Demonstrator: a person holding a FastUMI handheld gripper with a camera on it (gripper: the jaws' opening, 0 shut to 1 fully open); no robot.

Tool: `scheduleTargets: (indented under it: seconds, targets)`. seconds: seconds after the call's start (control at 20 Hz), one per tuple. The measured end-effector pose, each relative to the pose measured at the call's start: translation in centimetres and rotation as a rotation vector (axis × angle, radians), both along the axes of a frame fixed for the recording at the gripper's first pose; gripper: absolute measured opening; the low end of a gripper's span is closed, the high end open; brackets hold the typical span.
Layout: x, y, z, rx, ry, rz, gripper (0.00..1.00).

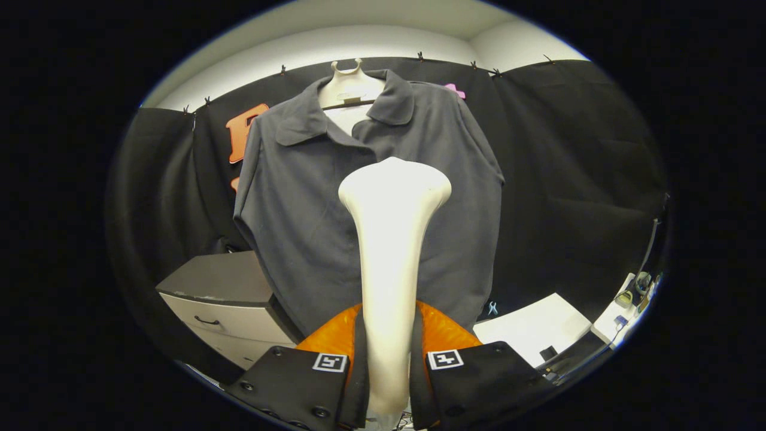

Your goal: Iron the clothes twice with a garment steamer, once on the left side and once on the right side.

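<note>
My tool (389,365) is clamped on the steamer (392,239): both fingers press its handle from either side, handle running up between them. Steamer is cream/white, slim at the grip, flaring to a wide rounded head at the top. I hold it upright, pointed forward along my fingers, head raised toward the shirt (311,203).

Shirt is dark grey, collared, hanging on a pale mannequin hanger (350,84) against the black booth wall. It hangs straight ahead, beyond the fingers. Steamer head overlaps the shirt's middle, roughly at chest height, about on the centre line. Cannot tell if the head touches the fabric or sits just off it. Collar open, a dark bar crosses the hanger neck.

Tool sits level, no obvious roll: the two square markers on the fingers are about even in height. Aim is square to the shirt front.

Below the shirt on the left is a grey drawer cabinet (224,293) with a dark handle. To the right a white worktop (532,326) with a small dark item on its near edge. Further right another white surface with small cluttered things, too small to tell. A small light blue clip (492,308) shows near the shirt's lower right hem
</note>
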State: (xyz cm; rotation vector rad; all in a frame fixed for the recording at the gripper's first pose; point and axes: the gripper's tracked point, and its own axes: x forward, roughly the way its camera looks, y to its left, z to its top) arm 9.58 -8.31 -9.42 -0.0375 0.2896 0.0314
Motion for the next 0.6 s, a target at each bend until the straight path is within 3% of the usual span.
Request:
scheduleTargets:
  seconds: [0.3, 0.6]
  targets:
    - [3.3, -3.0, 5.2, 0.013, -0.064, -0.029, 0.35]
    - [7.2, -4.4, 7.2, 0.018, -0.092, -0.026, 0.35]
